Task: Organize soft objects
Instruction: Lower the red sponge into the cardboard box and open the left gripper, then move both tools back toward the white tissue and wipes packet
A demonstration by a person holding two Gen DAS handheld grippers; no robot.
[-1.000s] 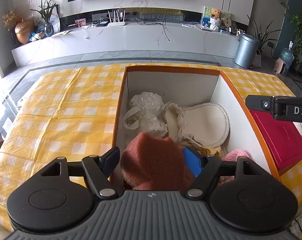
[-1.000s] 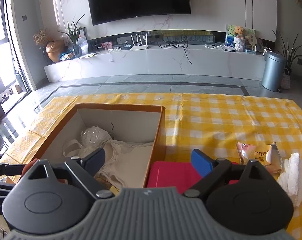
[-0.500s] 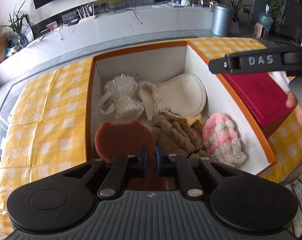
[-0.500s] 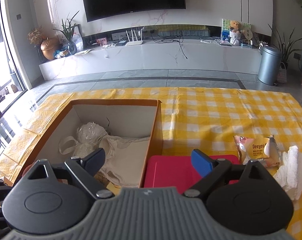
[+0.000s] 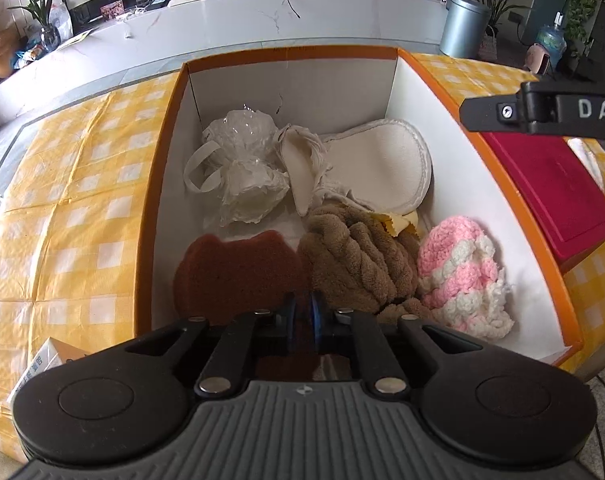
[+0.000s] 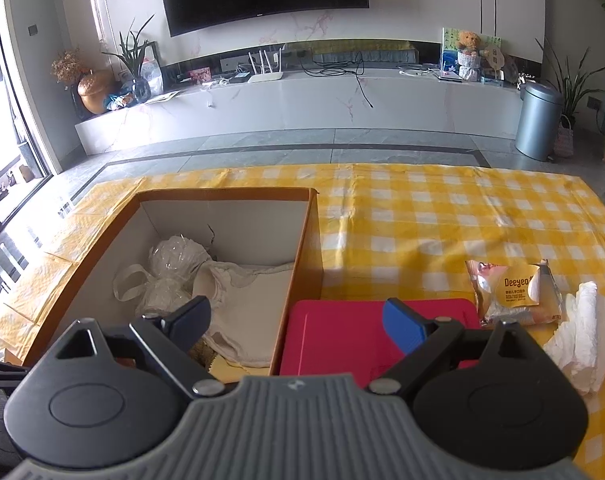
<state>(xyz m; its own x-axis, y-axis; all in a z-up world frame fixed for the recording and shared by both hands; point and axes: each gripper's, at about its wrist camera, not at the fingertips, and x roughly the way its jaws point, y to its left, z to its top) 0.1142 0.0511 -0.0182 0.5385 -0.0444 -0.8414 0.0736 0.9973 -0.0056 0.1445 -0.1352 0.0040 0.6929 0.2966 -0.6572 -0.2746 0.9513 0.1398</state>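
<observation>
Rust-brown sponge pad (image 5: pixel 238 270) lies inside the orange box (image 5: pixel 502 200), near corner, beside the brown plush (image 5: pixel 358 264). Left tool (image 5: pixel 302 320) nearly closed, jaws having just closed, apparently empty. Right tool (image 6: pixel 298 320) open, idle. Next: fetch the tissues (image 6: pixel 582 336).

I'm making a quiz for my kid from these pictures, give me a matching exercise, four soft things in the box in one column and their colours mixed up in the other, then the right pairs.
Things in the orange box:
1. sponge
2. twisted plush towel
3. crocheted piece
4. round pad

Colours:
A. pink and white
B. cream
C. reddish brown
D. tan brown

Pairs: 1-C, 2-D, 3-A, 4-B
</observation>
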